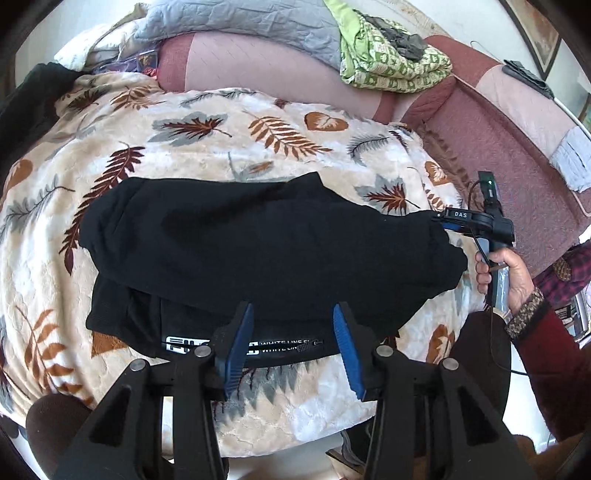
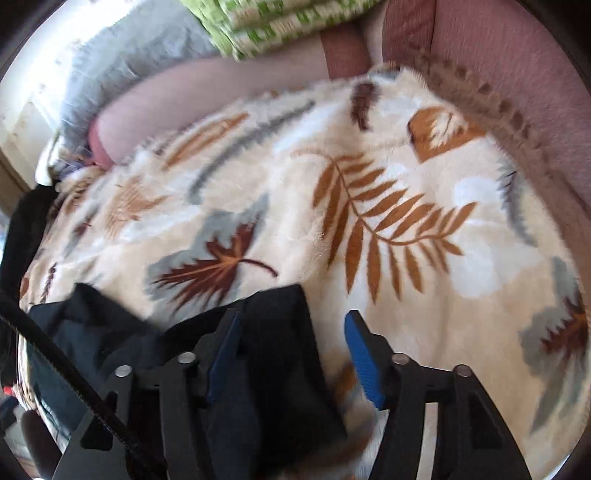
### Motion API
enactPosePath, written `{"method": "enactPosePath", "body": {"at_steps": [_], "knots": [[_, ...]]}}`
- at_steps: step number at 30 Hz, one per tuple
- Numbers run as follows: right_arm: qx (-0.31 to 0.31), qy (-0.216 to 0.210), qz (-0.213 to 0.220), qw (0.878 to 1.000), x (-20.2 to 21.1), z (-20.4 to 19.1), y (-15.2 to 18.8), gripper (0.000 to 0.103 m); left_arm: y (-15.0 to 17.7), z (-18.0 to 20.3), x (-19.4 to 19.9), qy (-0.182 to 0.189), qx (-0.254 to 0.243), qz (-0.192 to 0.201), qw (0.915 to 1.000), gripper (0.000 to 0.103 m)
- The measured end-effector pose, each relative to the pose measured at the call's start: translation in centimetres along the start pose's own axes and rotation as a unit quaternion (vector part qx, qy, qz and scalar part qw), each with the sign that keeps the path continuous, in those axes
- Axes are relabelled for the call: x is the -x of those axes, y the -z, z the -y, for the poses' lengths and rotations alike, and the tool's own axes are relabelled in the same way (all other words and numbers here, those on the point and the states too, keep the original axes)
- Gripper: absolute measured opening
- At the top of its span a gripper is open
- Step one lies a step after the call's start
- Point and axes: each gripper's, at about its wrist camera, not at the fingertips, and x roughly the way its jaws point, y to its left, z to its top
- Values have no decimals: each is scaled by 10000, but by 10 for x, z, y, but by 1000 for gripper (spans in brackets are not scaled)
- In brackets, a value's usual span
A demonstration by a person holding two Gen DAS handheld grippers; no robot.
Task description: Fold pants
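Note:
Black pants lie folded over on the leaf-patterned blanket, a white-lettered waistband showing at the near edge. My left gripper is open, its blue pads over the near edge of the pants and empty. My right gripper is open in its own view, with the pants' corner lying between and under the fingers. In the left wrist view the right gripper sits at the pants' right end, held by a hand.
A pink sofa runs behind and to the right of the blanket. A grey quilt and a green patterned cloth lie on its back. A dark garment sits at the far left.

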Motion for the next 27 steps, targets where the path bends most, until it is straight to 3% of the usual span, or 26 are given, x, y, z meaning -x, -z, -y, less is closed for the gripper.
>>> {"method": "enactPosePath", "body": {"at_steps": [1,2,5,9,11,13,14,16,18,21,23,25,27], "knots": [[-109,-279,-139,9995,-10,1,-2,22,0,1,0,-24,24,0,10000,43],[-176,-459,-186,9986,-14,3,-2,15,0,1,0,-48,35,8,10000,44],[-108,-500,94,9986,2,3,-1,11,-1,-2,-2,-130,54,23,9999,44],[-239,129,472,9985,24,21,-4,8,-9,-10,-10,-57,292,19,9996,44],[-395,380,407,9977,20,30,-3,10,-13,-12,-14,0,439,41,9990,44],[-414,1079,291,9929,16,37,-2,15,-15,-13,-17,81,582,71,9982,44],[-480,1140,323,9918,19,40,0,16,-15,-13,-17,144,633,94,9978,44],[-895,496,546,9933,41,51,11,34,-15,-15,-16,188,648,121,9976,44],[-949,-21,681,9932,62,54,23,39,-13,-17,-16,221,667,148,9974,44],[-472,-519,548,9960,72,28,35,43,-12,-20,-14,297,729,202,9967,44],[-29,-462,409,9981,66,6,41,50,-10,-21,-12,331,774,245,9962,44],[399,-37,254,9989,50,-13,44,61,-6,-22,-7,335,794,277,9959,44],[471,21,100,9988,36,-23,45,61,-4,-26,-2,307,859,307,9954,45]]}}
